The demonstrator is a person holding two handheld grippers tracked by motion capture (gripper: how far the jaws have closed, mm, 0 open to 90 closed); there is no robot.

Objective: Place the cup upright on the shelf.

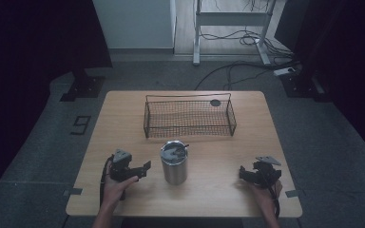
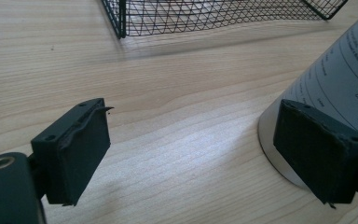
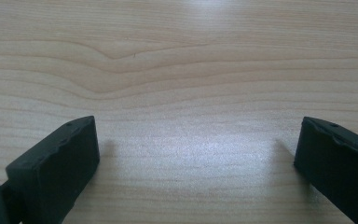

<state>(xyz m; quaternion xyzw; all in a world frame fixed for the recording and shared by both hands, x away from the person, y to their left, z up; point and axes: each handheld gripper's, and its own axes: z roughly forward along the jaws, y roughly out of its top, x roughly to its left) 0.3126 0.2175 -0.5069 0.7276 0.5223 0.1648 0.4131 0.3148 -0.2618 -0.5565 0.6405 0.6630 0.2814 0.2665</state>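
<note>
On the pale wooden tabletop (image 1: 218, 190), with its fine wavy grain, a brushed-metal tumbler (image 1: 174, 163) stands upright near the front edge, a smooth cylinder with a dark lid on top. Behind it sits a rectangular wire-mesh basket (image 1: 188, 117), black and open-topped, with a small dark round disc (image 1: 215, 102) seen at its far right corner. I hold my left gripper (image 1: 142, 169) just beside the tumbler's left side, its jaws spread wide; in the left gripper view the blocky black rubber pads (image 2: 81, 154) look matte and a little frayed at the edges, and one pad lies in front of the tumbler's printed grey wall (image 2: 340, 88), though I cannot tell whether it touches. My right gripper (image 1: 245, 174) rests well apart to the tumbler's right, jaws likewise wide apart over bare wood, pinching nothing. A grey three-cornered plate (image 1: 268, 160) caps it.
</note>
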